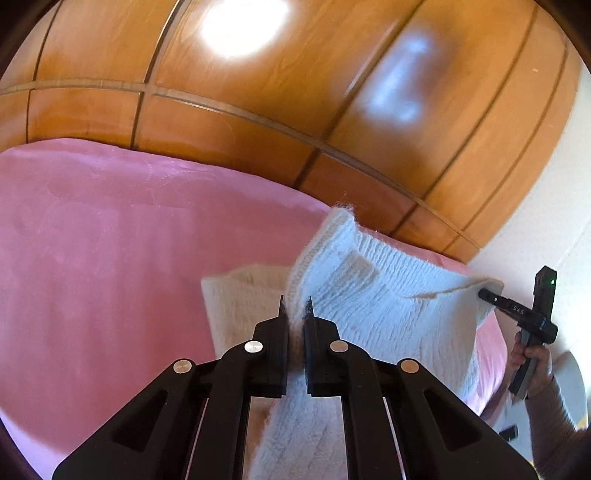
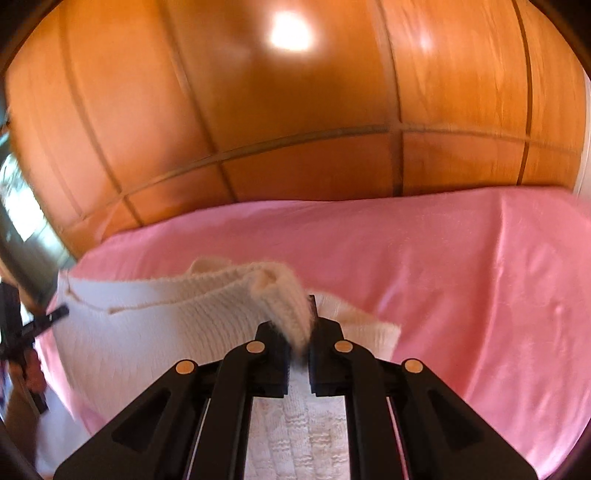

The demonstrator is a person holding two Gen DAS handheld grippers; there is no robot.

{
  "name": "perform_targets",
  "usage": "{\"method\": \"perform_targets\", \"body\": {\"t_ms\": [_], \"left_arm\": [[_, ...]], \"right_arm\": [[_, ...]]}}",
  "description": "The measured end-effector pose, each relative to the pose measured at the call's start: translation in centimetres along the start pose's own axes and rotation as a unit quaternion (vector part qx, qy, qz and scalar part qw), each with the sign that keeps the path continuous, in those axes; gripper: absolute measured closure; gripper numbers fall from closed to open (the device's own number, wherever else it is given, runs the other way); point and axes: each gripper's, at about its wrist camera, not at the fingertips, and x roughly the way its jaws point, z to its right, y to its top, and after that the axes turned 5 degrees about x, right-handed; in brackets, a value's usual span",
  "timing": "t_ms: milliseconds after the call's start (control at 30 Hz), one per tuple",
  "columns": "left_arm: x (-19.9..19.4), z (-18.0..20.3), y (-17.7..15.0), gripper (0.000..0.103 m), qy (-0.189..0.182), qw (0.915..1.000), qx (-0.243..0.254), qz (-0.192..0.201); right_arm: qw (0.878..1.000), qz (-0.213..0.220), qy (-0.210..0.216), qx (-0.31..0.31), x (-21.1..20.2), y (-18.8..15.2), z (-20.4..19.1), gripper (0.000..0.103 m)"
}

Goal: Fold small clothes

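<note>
Bright, warm light fills the room. A hot white glare (image 1: 243, 26) burns on the glossy wooden wardrobe (image 1: 295, 110), with a paler bluish reflection (image 1: 395, 92) beside it, perhaps a window. The right wrist view is smeared with motion blur. Both fisheye views bow lines and darken at the corners.

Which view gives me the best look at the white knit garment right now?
Left wrist view: the white knit garment is sharp, lifted off the pink sheet, pinched by the left gripper and, far right, the right gripper. The right wrist view shows it blurred, mostly its ribbed edge in the right gripper's jaws.
</note>
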Motion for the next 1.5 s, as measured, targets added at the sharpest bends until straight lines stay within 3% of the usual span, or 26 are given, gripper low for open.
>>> {"method": "perform_targets", "body": {"t_ms": [200, 367, 433, 500, 533, 600, 667, 833, 867, 900, 1033, 1067, 1100, 1167, 1233, 1300, 1333, 1367, 1500], "left_arm": [[8.1, -2.7, 3.5, 0.098, 0.056, 0.9965, -0.040, -0.047], [15.0, -5.0, 2.8, 0.098, 0.098, 0.9850, -0.068, -0.124], [15.9, -5.2, 2.2, 0.094, 0.107, 0.9831, -0.070, -0.131], [15.6, -5.6, 2.3, 0.090, 0.098, 0.9840, -0.082, -0.125], [15.3, -5.8, 2.4, 0.086, 0.094, 0.9839, -0.088, -0.124], [13.5, -5.8, 2.5, 0.075, 0.111, 0.9837, -0.089, -0.110], [11.9, -5.9, 2.2, 0.073, 0.115, 0.9854, -0.079, -0.098], [7.3, -6.3, -0.6, 0.073, 0.100, 0.9880, -0.082, -0.084], [6.3, -6.2, -1.6, 0.064, 0.094, 0.9888, -0.083, -0.082], [5.4, -6.0, -2.5, 0.049, 0.094, 0.9888, -0.084, -0.080], [3.0, -5.1, -5.9, 0.045, 0.094, 0.9893, -0.078, -0.080], [2.7, -4.8, -6.8, 0.045, 0.103, 0.9884, -0.073, -0.084], [2.9, -4.4, -7.4, 0.045, 0.116, 0.9871, -0.065, -0.090], [3.4, -3.8, -8.3, 0.045, 0.164, 0.9806, -0.032, -0.103], [3.2, -3.3, -8.2, 0.045, 0.188, 0.9770, -0.023, -0.098], [1.9, -2.1, -7.4, 0.046, 0.206, 0.9760, -0.006, -0.071], [1.2, -1.3, -6.8, 0.046, 0.200, 0.9785, 0.007, -0.050], [0.5, -0.4, -6.1, 0.046, 0.182, 0.9827, 0.021, -0.029], [0.8, 3.1, -3.8, 0.046, 0.117, 0.9903, 0.074, -0.009]], "right_arm": [[0.997, -0.037, -0.044, 0.050, 8.3, 2.6, 1.6, 0.097], [0.987, -0.108, -0.085, 0.077, 15.0, 0.8, 3.9, 0.097], [0.988, -0.102, -0.088, 0.078, 15.3, 0.6, 4.3, 0.095], [0.988, -0.096, -0.077, 0.092, 14.3, 0.9, 4.7, 0.078], [0.989, -0.091, -0.075, 0.095, 13.6, 1.1, 4.9, 0.065], [0.990, -0.074, -0.054, 0.110, 11.0, 1.0, 6.0, 0.064], [0.989, -0.063, -0.038, 0.127, 8.6, 0.6, 7.1, 0.064], [0.987, -0.060, 0.010, 0.146, 1.8, -3.5, 8.7, 0.064], [0.987, -0.063, 0.015, 0.146, 1.0, -4.2, 8.5, 0.064], [0.987, -0.071, 0.021, 0.145, 0.1, -5.6, 8.4, 0.064], [0.985, -0.111, 0.024, 0.132, -1.6, -10.8, 7.1, 0.069], [0.987, -0.109, 0.012, 0.121, -1.8, -11.3, 6.7, 0.088], [0.989, -0.105, -0.015, 0.108, -2.2, -11.9, 6.3, 0.095], [0.988, -0.101, -0.048, 0.107, -2.0, -12.6, 6.6, 0.095], [0.986, -0.104, -0.047, 0.119, -1.7, -12.8, 7.1, 0.095], [0.988, -0.099, -0.061, 0.100, -2.6, -12.5, 6.4, 0.091], [0.989, -0.094, -0.069, 0.092, -3.1, -12.3, 6.1, 0.082], [0.990, -0.084, -0.081, 0.080, -3.7, -12.0, 5.7, 0.071], [0.995, -0.029, -0.077, 0.052, -5.2, -10.4, 3.4, 0.058]]}}
